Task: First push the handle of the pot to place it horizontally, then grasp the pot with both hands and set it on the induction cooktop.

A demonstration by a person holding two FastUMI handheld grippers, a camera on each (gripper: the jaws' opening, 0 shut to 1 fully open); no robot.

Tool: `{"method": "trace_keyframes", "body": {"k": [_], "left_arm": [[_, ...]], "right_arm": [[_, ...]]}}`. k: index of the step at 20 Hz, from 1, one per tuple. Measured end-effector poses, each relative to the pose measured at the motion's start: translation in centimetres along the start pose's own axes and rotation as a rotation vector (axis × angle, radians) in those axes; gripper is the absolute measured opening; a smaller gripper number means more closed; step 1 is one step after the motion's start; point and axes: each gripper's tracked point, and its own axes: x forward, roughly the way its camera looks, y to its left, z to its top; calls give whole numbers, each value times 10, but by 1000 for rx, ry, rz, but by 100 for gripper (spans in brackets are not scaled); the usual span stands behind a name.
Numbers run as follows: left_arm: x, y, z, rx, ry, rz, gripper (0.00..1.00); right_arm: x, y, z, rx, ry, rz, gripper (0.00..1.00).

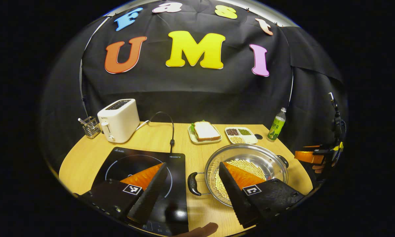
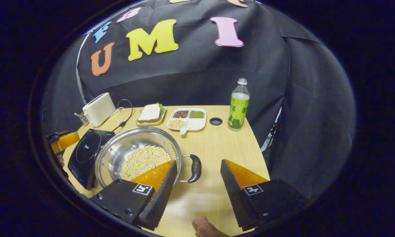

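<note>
Here the round stainless pot (image 1: 246,171), shiny and holding pale soybeans, sits on the wooden tabletop (image 2: 217,144) just right of the flat black induction cooktop (image 1: 144,184). My left tongs (image 1: 192,184) gape around its black handle (image 1: 193,183); my right tongs (image 2: 197,184) gape around the opposite handle (image 2: 195,168).

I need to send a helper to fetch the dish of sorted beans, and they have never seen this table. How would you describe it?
Start at the big steel pot of pale beans on the wooden table. Just behind it, toward the black cloth wall, two white dishes sit side by side, between the toaster and the green bottle. The bean dish is the divided one nearer the bottle; its neighbour holds a sandwich.
</note>
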Motion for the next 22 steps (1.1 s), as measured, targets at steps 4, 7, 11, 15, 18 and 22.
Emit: {"method": "trace_keyframes", "body": {"k": [4, 7, 11, 15, 18, 22], "left_arm": [[30, -8, -22, -10, 83, -1, 95], [47, -9, -37, -9, 138, 3, 95], [62, -9, -51, -3, 179, 12, 95], [72, -15, -67, -2, 232, -4, 95], [74, -7, -68, 24, 232, 29, 84], [75, -5, -70, -27, 254, 22, 63]], "right_arm": [[13, 8, 0, 20, -20, 33, 86], [32, 15, -11, 50, 21, 63, 86], [55, 19, -18, 81, 50, 86, 86], [72, 21, -25, 103, 74, 104, 84], [80, 22, -37, 116, 115, 113, 82], [80, 28, -38, 134, 123, 131, 66]]}}
